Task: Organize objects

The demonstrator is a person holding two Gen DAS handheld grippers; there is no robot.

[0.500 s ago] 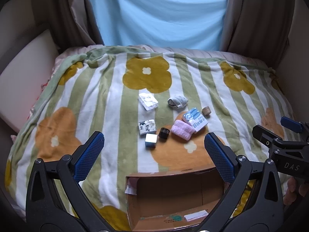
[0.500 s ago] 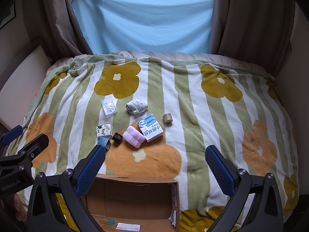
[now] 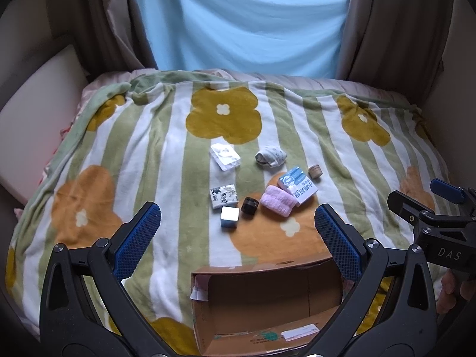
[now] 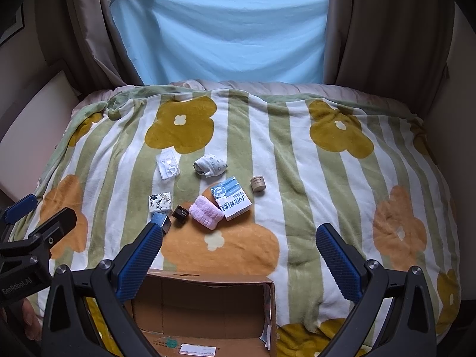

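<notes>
Small objects lie grouped mid-blanket: a pink rolled towel (image 3: 278, 204) (image 4: 206, 212), a blue-white carton (image 3: 297, 185) (image 4: 231, 197), a black jar (image 3: 248, 206) (image 4: 180, 213), a silver cube (image 3: 229, 216) (image 4: 162, 220), a patterned packet (image 3: 223, 196) (image 4: 160, 201), a clear packet (image 3: 225, 156) (image 4: 168, 164), a rolled sock (image 3: 270, 156) (image 4: 210, 165) and a tan jar (image 3: 315, 171) (image 4: 257, 184). An open cardboard box (image 3: 264, 270) (image 4: 205, 282) stands in front, empty but for a label. My left gripper (image 3: 235, 244) and right gripper (image 4: 239, 260) are open and empty above the box.
The objects rest on a striped flower blanket (image 3: 166, 160) (image 4: 297, 154) over a bed. Curtains and a blue sheet (image 3: 244, 23) hang behind. A cream cushion (image 3: 38, 113) leans at the left. The right gripper shows in the left wrist view (image 3: 440, 208).
</notes>
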